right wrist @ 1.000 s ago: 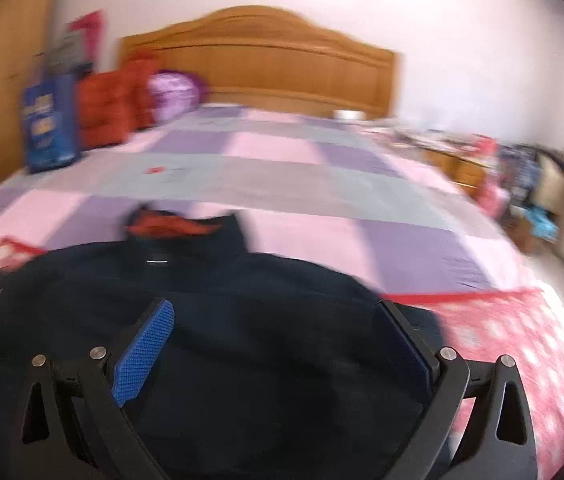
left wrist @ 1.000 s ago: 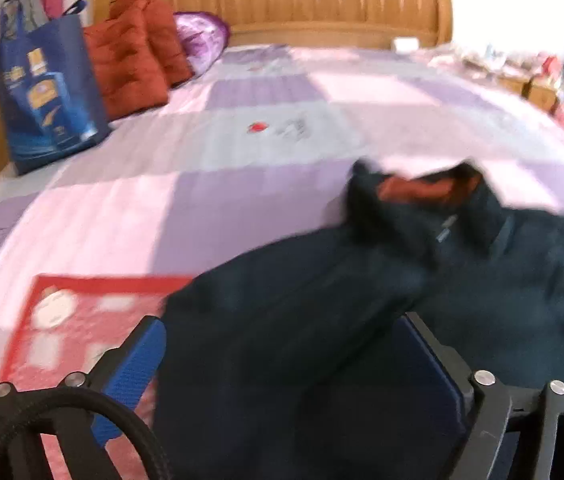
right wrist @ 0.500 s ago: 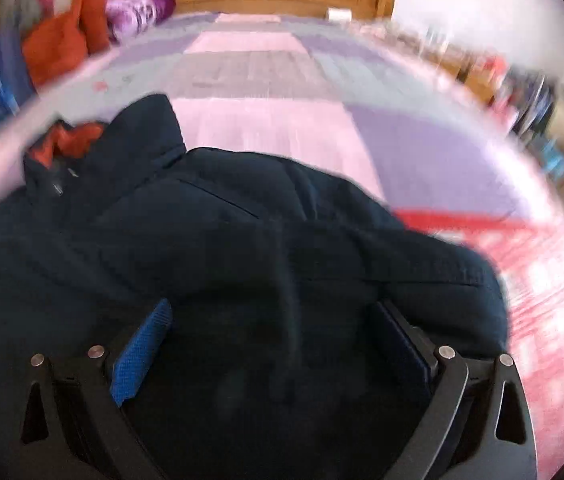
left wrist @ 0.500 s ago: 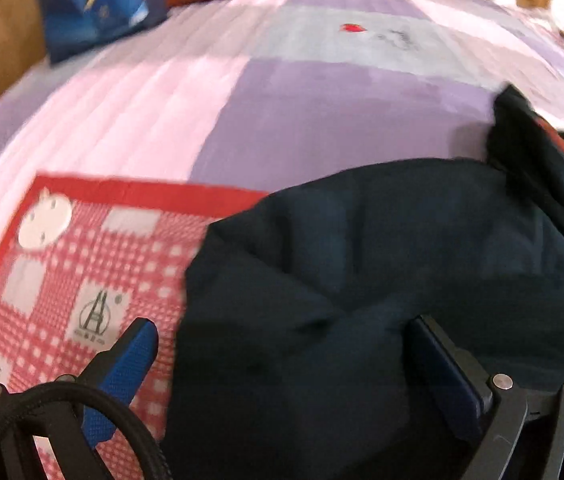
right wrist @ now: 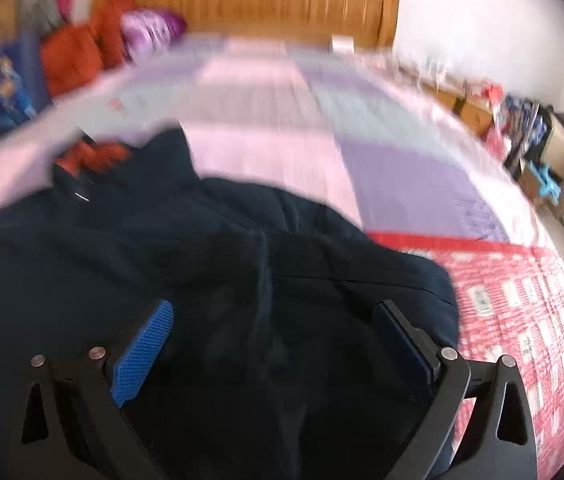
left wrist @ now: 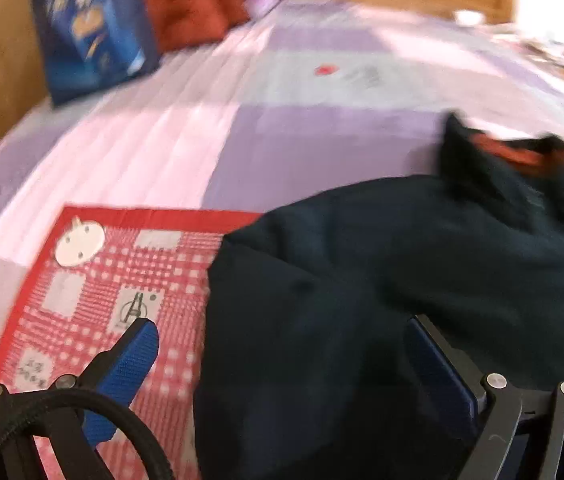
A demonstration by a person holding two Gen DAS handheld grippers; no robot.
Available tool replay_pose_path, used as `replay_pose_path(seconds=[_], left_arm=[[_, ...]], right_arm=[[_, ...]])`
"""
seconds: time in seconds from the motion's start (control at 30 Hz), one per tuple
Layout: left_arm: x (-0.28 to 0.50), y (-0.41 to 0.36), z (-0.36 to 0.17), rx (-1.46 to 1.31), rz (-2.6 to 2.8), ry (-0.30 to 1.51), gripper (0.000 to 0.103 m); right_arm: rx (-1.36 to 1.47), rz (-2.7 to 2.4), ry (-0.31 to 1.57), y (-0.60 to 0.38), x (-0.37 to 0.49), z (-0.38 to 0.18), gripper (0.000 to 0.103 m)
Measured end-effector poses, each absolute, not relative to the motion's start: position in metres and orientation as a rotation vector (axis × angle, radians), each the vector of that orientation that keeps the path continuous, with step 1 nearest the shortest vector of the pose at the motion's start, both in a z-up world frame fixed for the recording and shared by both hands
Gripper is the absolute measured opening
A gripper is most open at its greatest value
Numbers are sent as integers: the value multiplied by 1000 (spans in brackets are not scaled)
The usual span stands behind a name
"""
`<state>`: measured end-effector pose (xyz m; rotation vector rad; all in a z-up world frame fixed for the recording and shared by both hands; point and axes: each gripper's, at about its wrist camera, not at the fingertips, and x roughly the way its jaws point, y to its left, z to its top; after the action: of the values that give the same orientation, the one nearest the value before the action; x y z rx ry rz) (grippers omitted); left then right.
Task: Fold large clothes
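Note:
A dark navy jacket [left wrist: 402,280] with a red-lined collar [left wrist: 514,152] lies crumpled on the bed, partly over a red checked cloth [left wrist: 82,292]. It also shows in the right wrist view [right wrist: 202,272], collar [right wrist: 94,156] at far left. My left gripper [left wrist: 282,344] is open over the jacket's left edge; its left blue pad [left wrist: 130,364] is above the checked cloth. My right gripper [right wrist: 274,332] is open above the jacket's right part. Neither holds fabric.
The bed has a pink, purple and grey quilt [left wrist: 282,92] and a wooden headboard [right wrist: 250,4]. A blue bag [left wrist: 86,28] and red cushions [left wrist: 190,0] sit at the far left. Clutter lines the bed's right side [right wrist: 522,120].
Both cameras have tilted back up, showing more of the bed and headboard. The left gripper has shifted left over the checked cloth. Both jaws stay open.

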<state>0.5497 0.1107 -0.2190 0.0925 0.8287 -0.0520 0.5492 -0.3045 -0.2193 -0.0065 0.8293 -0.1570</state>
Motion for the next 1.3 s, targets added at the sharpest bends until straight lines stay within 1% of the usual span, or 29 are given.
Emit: replay_pose_path(seconds=[0.07,0.13,0.17,0.2,0.27,0.33,0.4,0.5,0.57,0.63,0.7,0.77,0.8,0.87,0.93,0.97,1.0,1.1,1.17,1.23,1.3], left_arm=[[525,102,-220,159,-96,810,101],[514,99,-240,246,-85,840,101],[513,102,-249,257,-69,861,103],[514,110,-259,245,-48,880,103],[515,130,-265,172,-12,906,103],[516,145,-265,129,17,917,103],[512,146,-260,132,26,913,102],[493,142,-249,129,-31,893,102],[478,135,-246,144,-69,881,102],[464,130,-252,185,-83,897,102],[460,128,-257,190,-81,920,102],[459,126,-254,176,-77,913,102],[459,124,-251,167,-80,906,102],[464,113,-248,166,-90,897,102],[469,104,-248,174,-102,897,102],[471,99,-249,181,-107,899,102],[472,97,-249,183,-107,900,102],[470,91,-249,179,-116,910,102],[466,90,-249,197,-123,910,102],[463,88,-249,209,-126,907,102],[460,86,-248,202,-125,902,102]], right_arm=[[16,-115,788,-298,519,-210,102],[-31,-111,809,-294,499,-217,102],[-59,-137,856,-301,491,-231,102],[-53,-155,890,-312,487,-241,102],[-3,-108,895,-334,475,-254,102],[-74,-95,892,-328,473,-253,102],[-29,-96,907,-331,474,-247,102],[24,-98,857,-326,460,-226,102],[-2,-79,821,-316,445,-216,102],[-32,-115,833,-315,432,-220,102],[-16,-159,874,-325,429,-225,102],[3,-240,830,-337,420,-216,102],[50,-282,790,-348,417,-210,102],[137,-342,770,-371,423,-203,102],[125,-361,839,-381,442,-214,102],[64,-361,951,-382,453,-235,102],[40,-341,1004,-383,452,-250,101],[68,-351,997,-395,421,-262,101],[68,-444,1046,-409,401,-271,101],[129,-492,1000,-418,385,-263,101],[107,-492,920,-410,377,-245,100]])
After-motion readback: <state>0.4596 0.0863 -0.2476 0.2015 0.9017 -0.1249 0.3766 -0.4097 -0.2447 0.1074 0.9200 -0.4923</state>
